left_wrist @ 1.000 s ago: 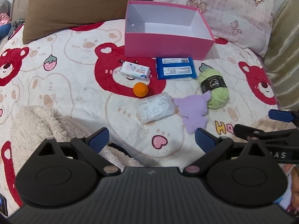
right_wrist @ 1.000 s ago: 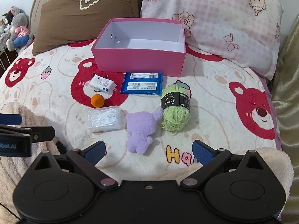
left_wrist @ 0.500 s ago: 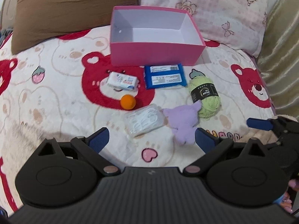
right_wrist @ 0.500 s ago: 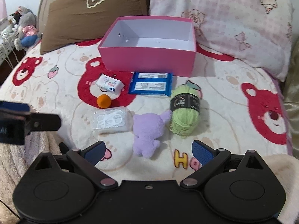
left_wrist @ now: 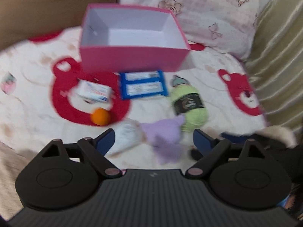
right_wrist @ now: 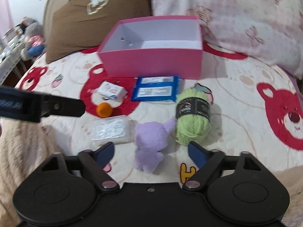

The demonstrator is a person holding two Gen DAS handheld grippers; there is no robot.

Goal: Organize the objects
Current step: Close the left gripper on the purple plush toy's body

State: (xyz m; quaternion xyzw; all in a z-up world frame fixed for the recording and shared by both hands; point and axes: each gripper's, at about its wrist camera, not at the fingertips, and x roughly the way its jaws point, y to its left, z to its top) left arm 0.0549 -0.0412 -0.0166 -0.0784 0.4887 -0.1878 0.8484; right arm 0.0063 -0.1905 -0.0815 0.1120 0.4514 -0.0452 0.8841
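An empty pink box stands at the back of the bed. In front of it lie a white packet, a blue packet, an orange ball, a clear plastic case, a purple plush toy and a green yarn skein. My left gripper is closing, with the clear case and the plush between its jaws, untouched. My right gripper is closing around the plush, pads apart from it.
A brown pillow and a pink patterned pillow lean behind the box. A beige curtain hangs at the right. The left gripper's black finger juts in from the left of the right wrist view. Fuzzy cream blanket lies at the near left.
Both grippers have come down and forward toward the plush and clear case, and their jaws have narrowed. The left one shifted right, close beside the right gripper.
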